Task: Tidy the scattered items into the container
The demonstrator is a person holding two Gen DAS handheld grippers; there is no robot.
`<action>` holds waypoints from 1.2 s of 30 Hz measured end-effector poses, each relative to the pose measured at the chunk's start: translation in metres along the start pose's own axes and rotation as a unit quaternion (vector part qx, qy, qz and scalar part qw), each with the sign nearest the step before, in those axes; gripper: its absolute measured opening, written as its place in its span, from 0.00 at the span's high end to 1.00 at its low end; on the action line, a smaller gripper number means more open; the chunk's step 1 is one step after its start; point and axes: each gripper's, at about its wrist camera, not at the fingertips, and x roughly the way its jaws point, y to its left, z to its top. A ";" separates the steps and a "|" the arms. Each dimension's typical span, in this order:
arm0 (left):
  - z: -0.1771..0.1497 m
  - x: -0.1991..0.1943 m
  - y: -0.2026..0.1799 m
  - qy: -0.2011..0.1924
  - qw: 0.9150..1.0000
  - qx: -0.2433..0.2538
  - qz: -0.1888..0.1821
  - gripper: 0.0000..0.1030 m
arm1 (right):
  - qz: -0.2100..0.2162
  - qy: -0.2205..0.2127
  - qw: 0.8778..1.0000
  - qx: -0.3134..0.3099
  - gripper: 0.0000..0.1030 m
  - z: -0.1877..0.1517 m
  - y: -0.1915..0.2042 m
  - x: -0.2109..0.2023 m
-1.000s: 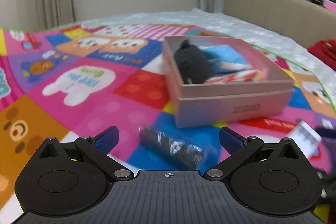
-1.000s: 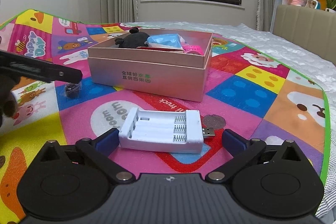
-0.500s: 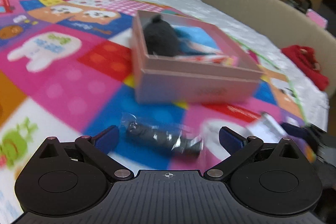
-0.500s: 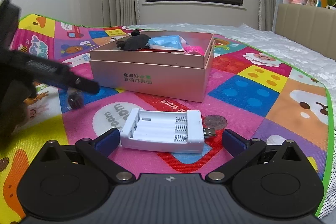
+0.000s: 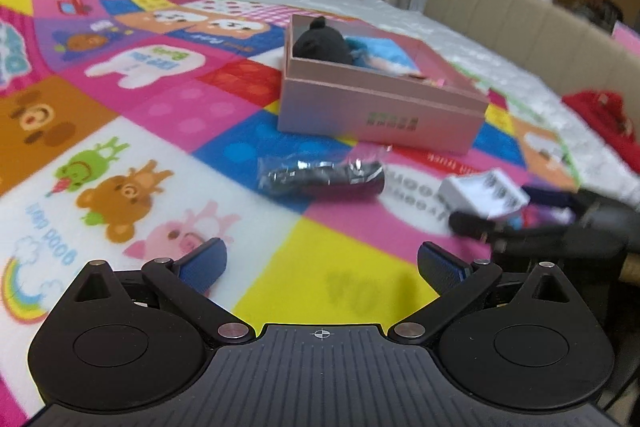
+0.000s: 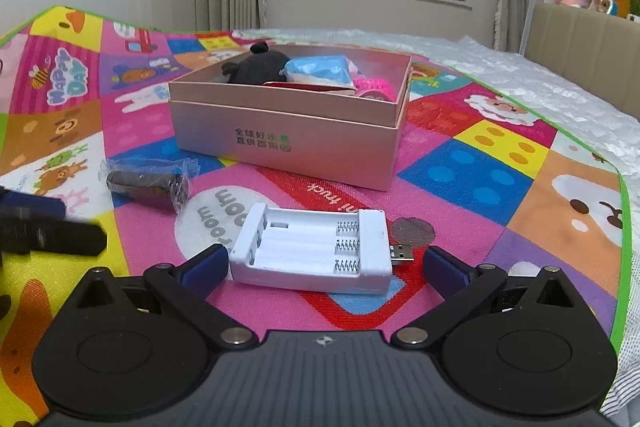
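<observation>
Right tool (image 6: 322,263): fingers spread wide, straddling the white battery charger (image 6: 314,249), which lies flat on the play mat (image 6: 472,171) just in front of the pink box (image 6: 288,143). Not yet gripped; the left finger looks to touch or nearly touch the charger's end, the right one stands clear of the USB plug.

Charger, judged: hard moulded plastic, hollow, light, rigid. 3 open bays with wire springs. Smooth walls, likely a little slippery. Best taken across the solid outer sides, not the plug or springs.

Left tool (image 5: 320,265): released, holding nothing, hovering over the mat well short of the wrapped dark cylinder (image 5: 324,177), which lies near the box front. Crinkly clear film, loose at the ends; the core looks firm. Grip the middle, not the film tails.

Box: stiff card, matte, open top, already holding a black plush, a blue packet, something pink.
</observation>
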 end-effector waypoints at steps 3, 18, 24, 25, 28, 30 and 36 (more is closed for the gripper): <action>-0.007 0.003 -0.009 0.003 0.999 0.025 0.028 0.00 | 0.002 0.009 1.000 0.008 0.00 0.005 -0.002 0.003; 0.016 0.014 -0.020 -0.017 1.000 0.015 0.019 0.00 | -0.043 -0.017 0.999 0.013 0.12 -0.002 -0.006 -0.003; 0.038 0.043 -0.029 -0.028 0.997 0.033 0.061 0.00 | -0.046 -0.026 0.999 0.008 0.11 -0.007 -0.004 -0.003; 0.040 0.048 -0.028 -0.024 0.997 0.030 0.068 0.00 | -0.043 -0.027 0.999 0.011 0.10 -0.007 -0.006 -0.003; 0.042 0.057 -0.024 -0.008 0.997 0.021 0.076 0.00 | -0.036 -0.028 0.999 0.017 0.09 -0.009 -0.009 -0.002; 0.041 0.059 -0.022 -0.004 0.997 0.022 0.074 0.00 | -0.035 -0.028 0.999 0.017 0.09 -0.009 -0.008 -0.002; 0.037 0.052 -0.024 -0.011 0.996 0.043 0.074 0.12 | -0.039 -0.028 0.999 0.013 0.09 -0.009 -0.006 -0.002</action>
